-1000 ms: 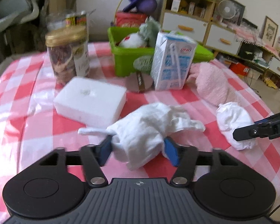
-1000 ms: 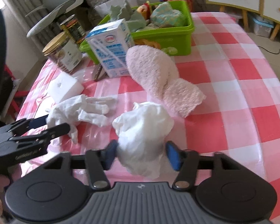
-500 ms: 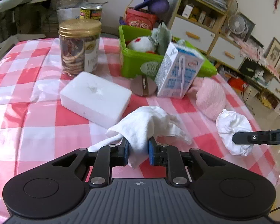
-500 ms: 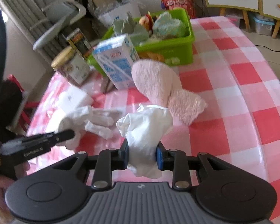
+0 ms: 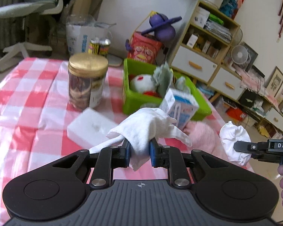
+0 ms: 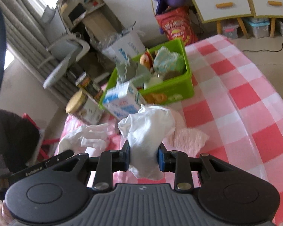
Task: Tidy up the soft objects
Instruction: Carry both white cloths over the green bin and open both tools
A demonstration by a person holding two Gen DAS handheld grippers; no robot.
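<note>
Both white things have been lifted off the surface [image 5: 28, 101] since the earlier frames, and both tongs have just been closing. Left tongs [image 5: 139, 153] are shut on the glove [image 5: 145, 126], held up in the air. Right tongs [image 6: 144, 158] are shut on the cloth [image 6: 149, 128], also in the air. Both things look soft, light and floppy, so a pinch on a thick bunch is likely best. A jar [image 5: 87, 81], a foam block [image 5: 88, 128], a carton [image 5: 181, 109] and a bin [image 5: 203, 105] stand on the checked surface. Shelves and a chair are seen behind.
</note>
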